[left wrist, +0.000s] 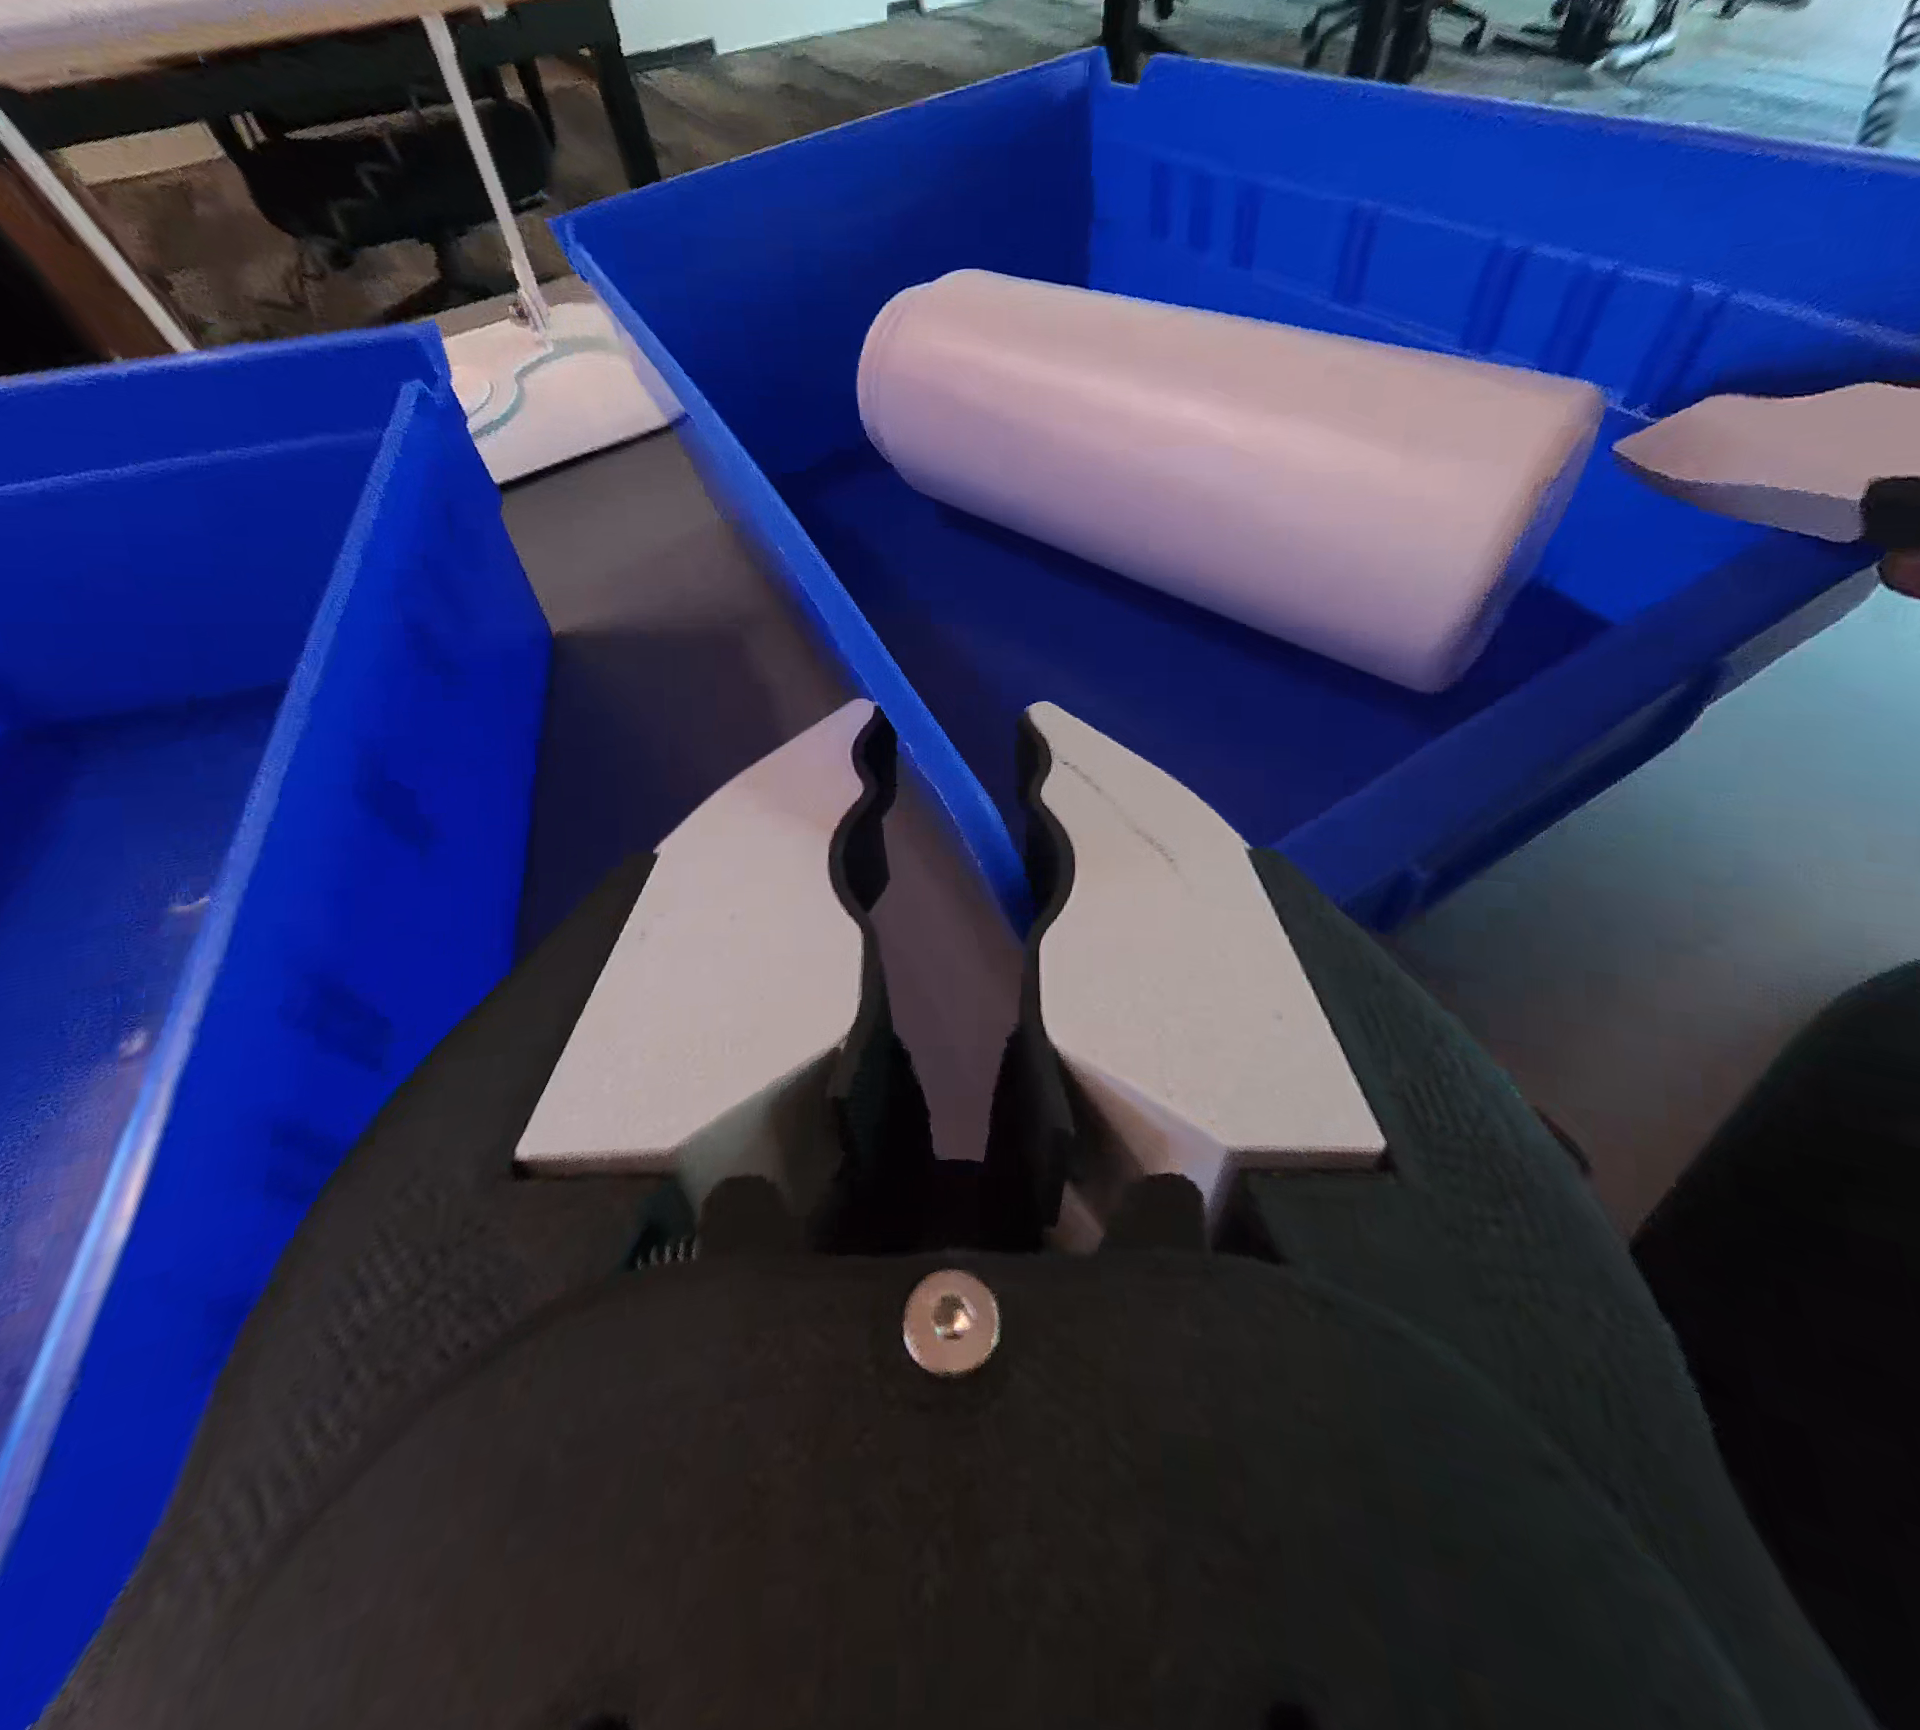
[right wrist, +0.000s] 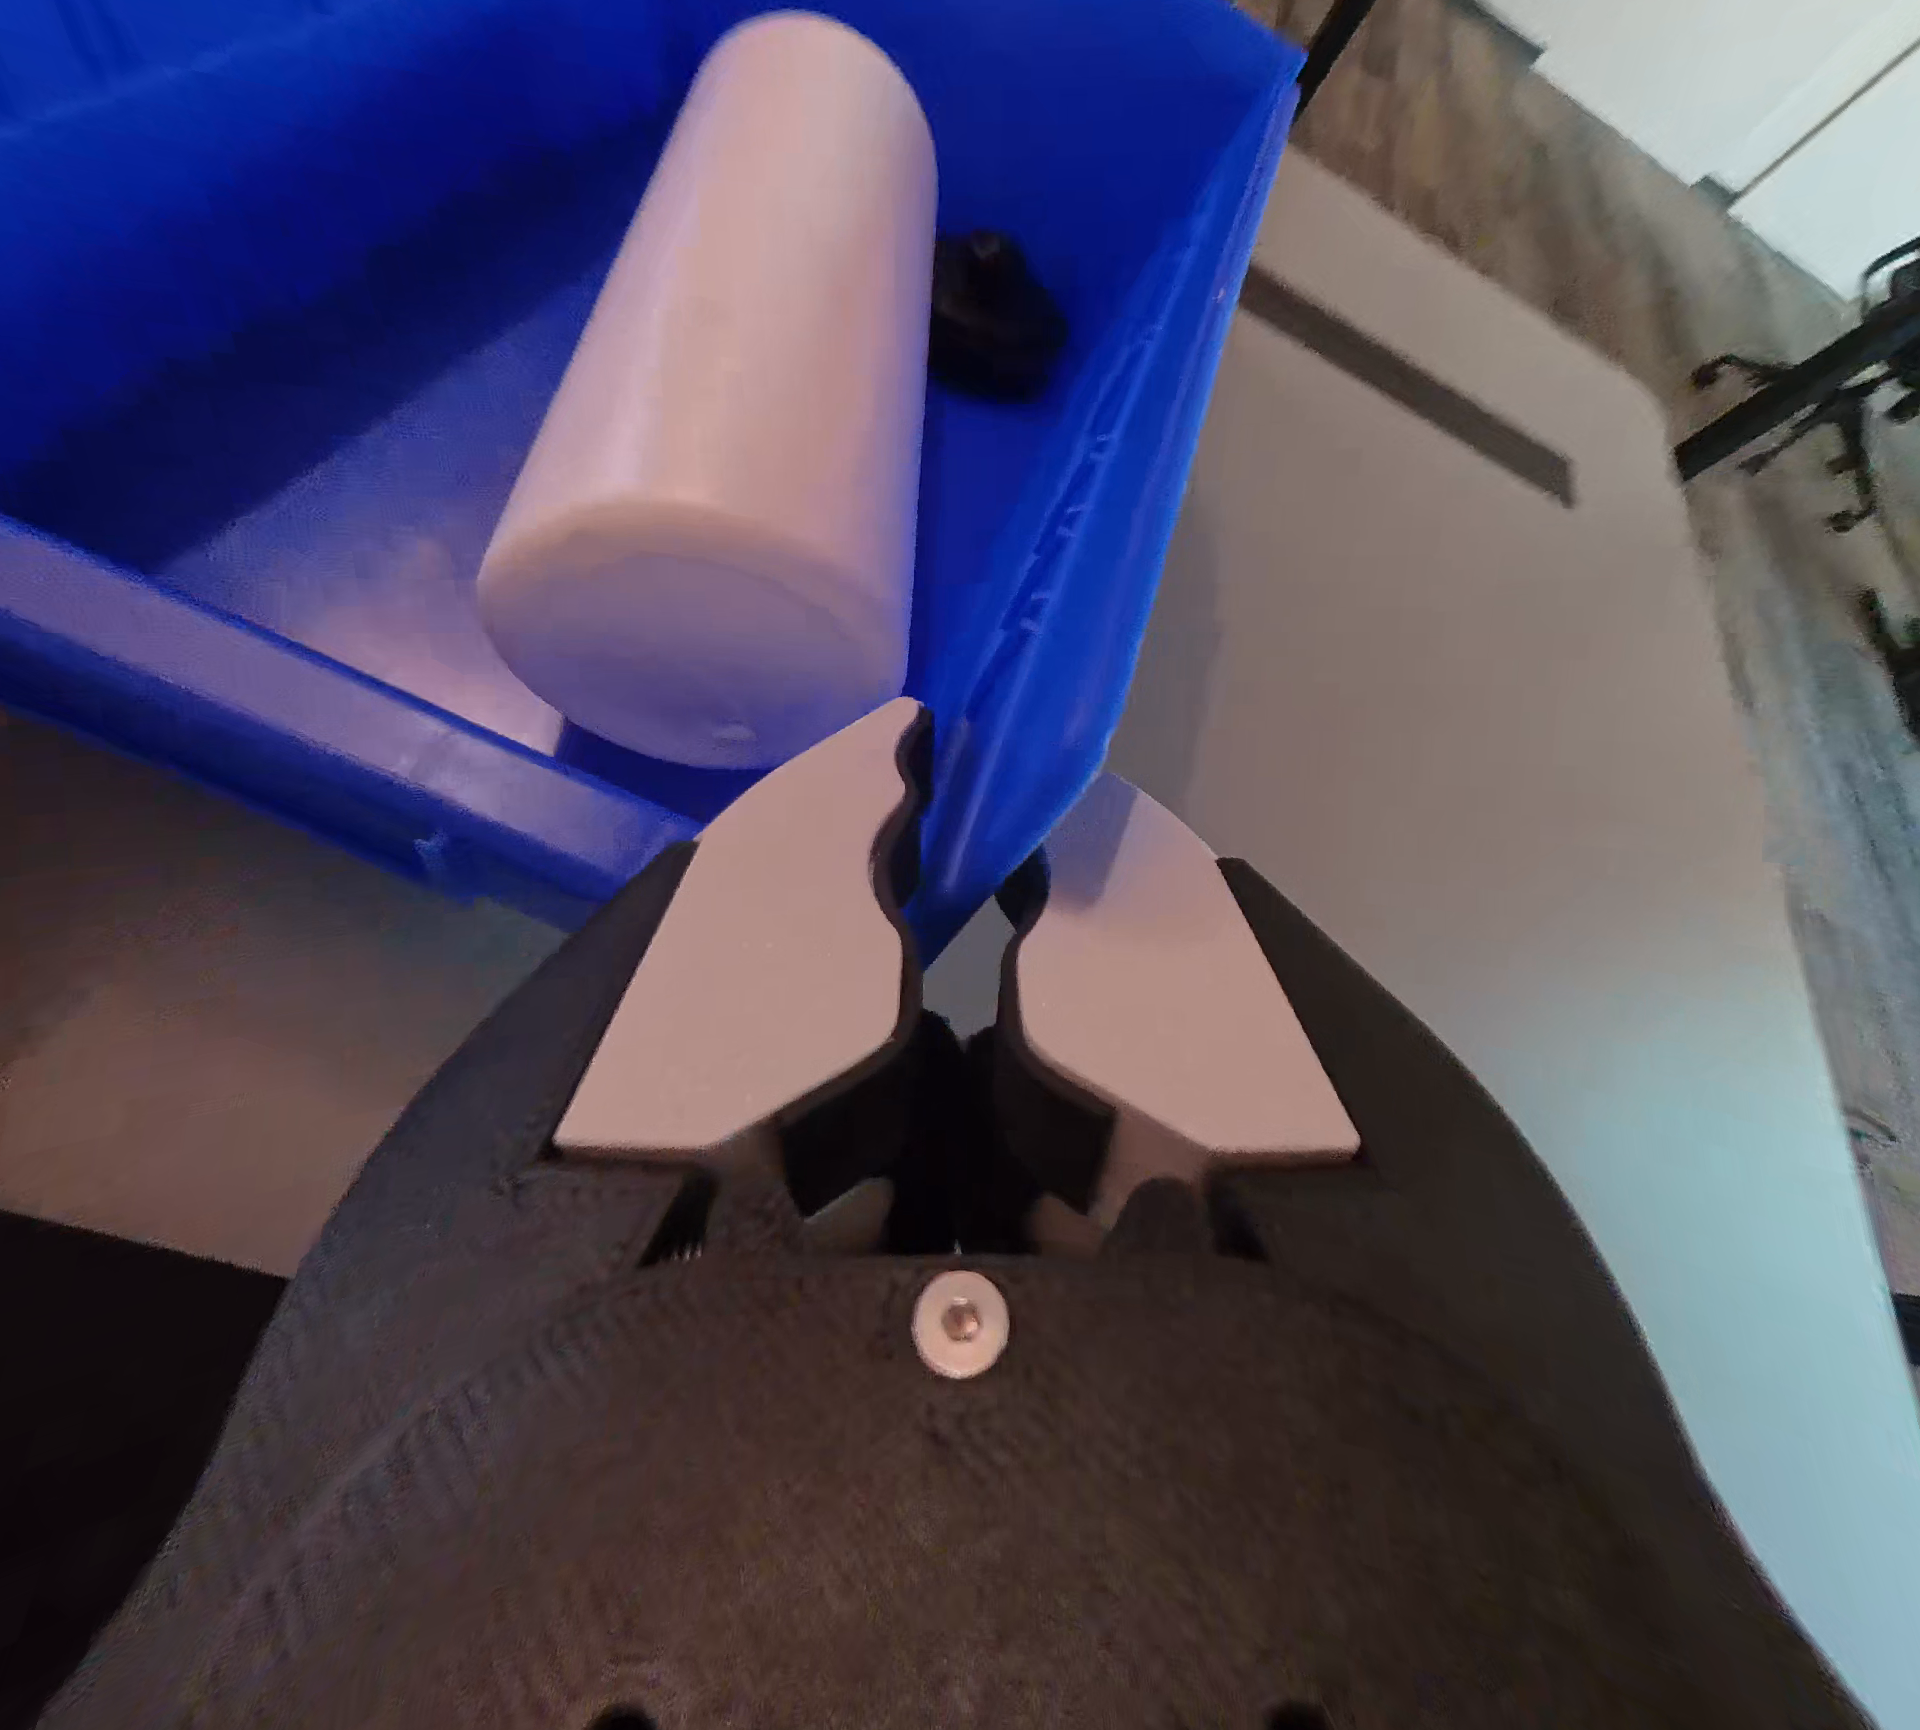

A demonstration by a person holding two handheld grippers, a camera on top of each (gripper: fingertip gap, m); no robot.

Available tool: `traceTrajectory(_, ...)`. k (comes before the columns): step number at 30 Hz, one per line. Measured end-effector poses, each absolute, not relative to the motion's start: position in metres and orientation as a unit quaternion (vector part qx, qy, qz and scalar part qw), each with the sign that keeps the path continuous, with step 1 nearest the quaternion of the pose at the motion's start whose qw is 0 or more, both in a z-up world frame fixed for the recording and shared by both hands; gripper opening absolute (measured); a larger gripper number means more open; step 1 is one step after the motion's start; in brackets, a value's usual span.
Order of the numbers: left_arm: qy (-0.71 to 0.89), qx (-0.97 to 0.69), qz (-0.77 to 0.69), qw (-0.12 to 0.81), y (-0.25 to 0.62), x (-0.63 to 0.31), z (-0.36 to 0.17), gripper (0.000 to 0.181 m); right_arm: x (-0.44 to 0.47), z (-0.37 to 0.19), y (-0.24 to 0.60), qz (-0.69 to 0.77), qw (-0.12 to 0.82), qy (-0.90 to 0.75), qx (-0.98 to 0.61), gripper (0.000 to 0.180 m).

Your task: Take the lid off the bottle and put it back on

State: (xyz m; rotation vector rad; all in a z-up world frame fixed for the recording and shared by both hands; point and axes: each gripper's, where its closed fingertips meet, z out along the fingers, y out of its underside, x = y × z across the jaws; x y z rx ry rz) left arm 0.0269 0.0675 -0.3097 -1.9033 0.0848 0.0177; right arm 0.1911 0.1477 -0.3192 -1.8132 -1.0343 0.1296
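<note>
presently, a pale lilac bottle [left wrist: 1216,475] is found lying on its side on the floor of a blue bin [left wrist: 1039,246], which is taken as the landmark. the left gripper [left wrist: 951,745] is set astride the bin's near side wall, one finger inside the bin and one outside, the jaws narrowly parted with the wall between them; contact with the wall cannot be told. only the left wrist view shows a second blue bin [left wrist: 260,641] beside the landmark, a white stand base [left wrist: 551,392] behind the two, and the right gripper's tip at the bin's far end. only the right wrist view shows a black lid [right wrist: 992,330] on the bin floor beside the bottle's far end, and the bottle's flat base. the right gripper [right wrist: 982,776] is closed onto the bin wall [right wrist: 1039,693] at the corner nearest that base.
</note>
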Motion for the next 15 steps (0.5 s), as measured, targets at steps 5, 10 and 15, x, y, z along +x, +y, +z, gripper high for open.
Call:
traceTrajectory(5,0.056,-0.781,0.026,0.622,0.061,0.023,-0.260,0.021,0.192,-0.267,0.137,0.028,0.561,-0.406,-0.721,0.010)
traceTrajectory(10,0.067,-0.752,0.033,0.655,0.044,0.005,-0.206,0.022,0.176,-0.211,0.120,0.024,0.592,-0.393,-0.703,0.010)
traceTrajectory(15,0.046,-0.739,0.069,0.669,0.007,-0.041,-0.180,0.022,0.127,-0.179,0.096,0.035,0.612,-0.415,-0.672,0.009)
